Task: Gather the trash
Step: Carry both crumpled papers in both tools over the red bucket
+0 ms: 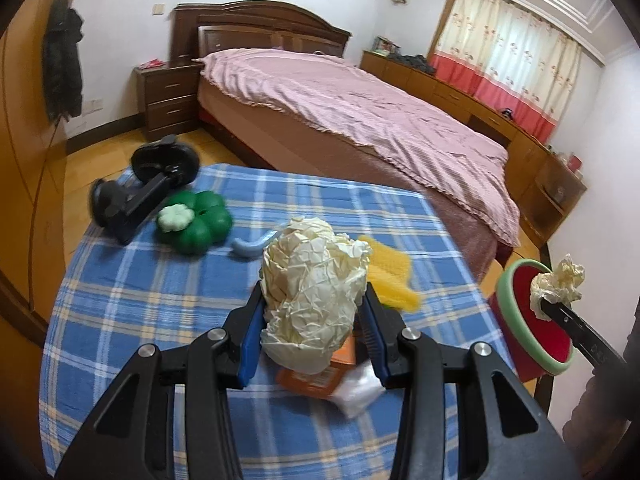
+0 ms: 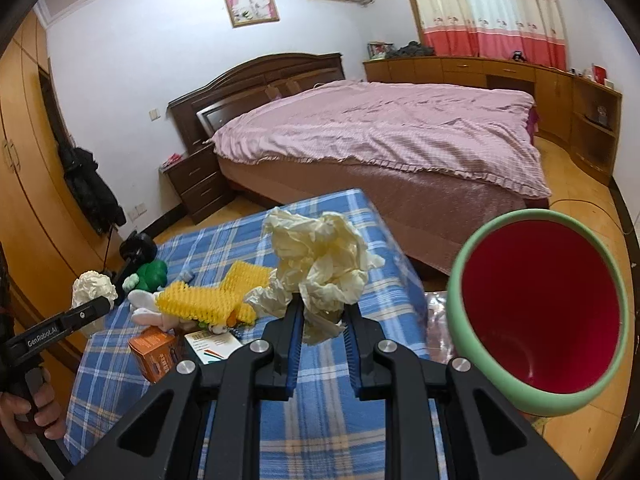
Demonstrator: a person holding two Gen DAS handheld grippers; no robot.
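Note:
My left gripper [image 1: 314, 300] is shut on a crumpled cream paper ball [image 1: 316, 280] and holds it above the blue plaid table [image 1: 160, 312]; it also shows in the right wrist view [image 2: 94, 290]. My right gripper [image 2: 322, 310] is shut on another crumpled cream paper wad [image 2: 320, 256], held beside the red bin with a green rim [image 2: 540, 312]. In the left wrist view that wad [image 1: 558, 280] hangs at the bin's rim [image 1: 520, 312], right of the table.
On the table lie an orange box [image 2: 154, 352], a white card [image 2: 212, 346], a yellow bristly piece [image 2: 208, 296], a green clover toy [image 1: 196, 222], a black stand [image 1: 148, 188] and a blue hook [image 1: 252, 246]. A pink-covered bed [image 2: 380, 136] stands behind.

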